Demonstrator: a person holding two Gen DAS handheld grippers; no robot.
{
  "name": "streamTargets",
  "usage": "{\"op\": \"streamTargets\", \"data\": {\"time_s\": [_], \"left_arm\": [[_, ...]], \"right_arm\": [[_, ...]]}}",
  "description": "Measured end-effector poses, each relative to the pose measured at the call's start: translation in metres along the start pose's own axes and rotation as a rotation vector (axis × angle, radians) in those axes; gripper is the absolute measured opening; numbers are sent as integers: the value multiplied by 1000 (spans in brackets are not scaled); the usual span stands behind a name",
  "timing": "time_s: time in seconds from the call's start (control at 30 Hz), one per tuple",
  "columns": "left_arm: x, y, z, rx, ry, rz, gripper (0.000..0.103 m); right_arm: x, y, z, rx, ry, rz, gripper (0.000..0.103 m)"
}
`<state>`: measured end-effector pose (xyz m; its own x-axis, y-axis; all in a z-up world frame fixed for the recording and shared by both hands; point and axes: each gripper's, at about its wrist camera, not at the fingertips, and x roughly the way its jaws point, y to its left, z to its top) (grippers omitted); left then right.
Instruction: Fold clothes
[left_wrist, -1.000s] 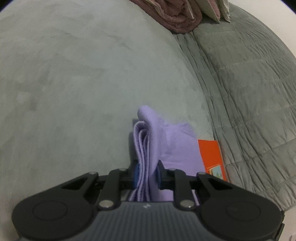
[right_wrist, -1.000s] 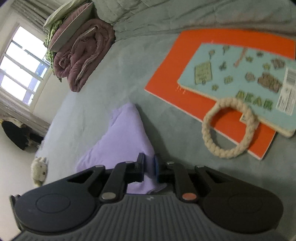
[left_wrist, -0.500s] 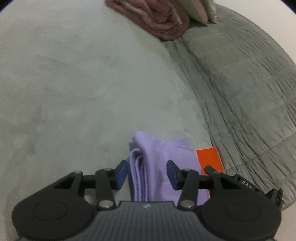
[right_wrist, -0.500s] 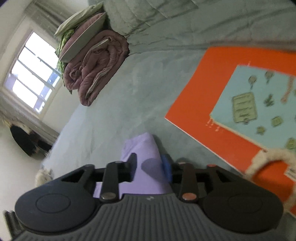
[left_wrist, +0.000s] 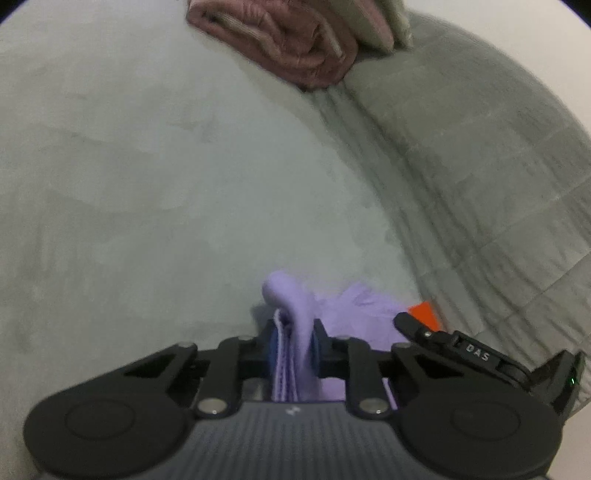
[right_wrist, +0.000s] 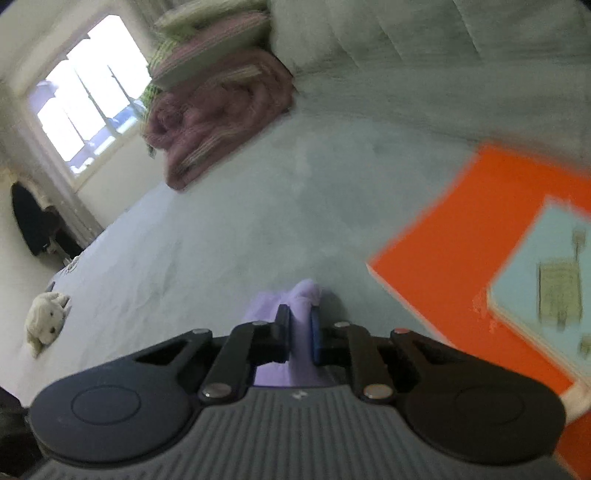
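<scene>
Both grippers angle down over the bed (left_wrist: 184, 184). The left gripper (left_wrist: 293, 341) and right gripper (right_wrist: 300, 334) have jaws closing, each pinching the lilac cloth (left_wrist: 295, 317) between them.

Lilac garment (left_wrist: 295, 332), grey-green bedcover (left_wrist: 147, 184), orange board (right_wrist: 443, 251), mauve blanket (right_wrist: 218, 122).

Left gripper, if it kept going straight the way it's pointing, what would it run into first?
Beyond the lilac cloth its jaws are closing on, the left gripper likely meets the grey-green bed cover; depth is unclear.
</scene>
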<state>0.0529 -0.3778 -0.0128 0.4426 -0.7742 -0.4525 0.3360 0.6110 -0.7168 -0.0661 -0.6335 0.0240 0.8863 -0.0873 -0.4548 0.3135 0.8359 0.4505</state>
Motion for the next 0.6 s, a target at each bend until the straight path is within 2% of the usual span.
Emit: {"op": "streamTargets", "data": {"time_s": [0.07,0.13,0.23,0.33,0.5,0.6], "left_arm": [[-5,-2,-2,16,-53,-16,18],[-1,-1,-4,29,-51,3,18],[9,7,-5,27,-9,47,20],[7,11,-2,9,-11,33,23],[-6,9,4,17,-41,71,36],[-22,6,1,25,-52,100,36]], "right_arm": [[-3,6,-1,-49,-38,-15,14],[-5,11,-2,-96,-73,-33,14],[16,11,-12,-133,13,-103,16],[12,7,-11,-123,3,-124,22],[-7,3,1,-52,-57,-167,23],[-18,4,2,-28,-56,-153,23]]}}
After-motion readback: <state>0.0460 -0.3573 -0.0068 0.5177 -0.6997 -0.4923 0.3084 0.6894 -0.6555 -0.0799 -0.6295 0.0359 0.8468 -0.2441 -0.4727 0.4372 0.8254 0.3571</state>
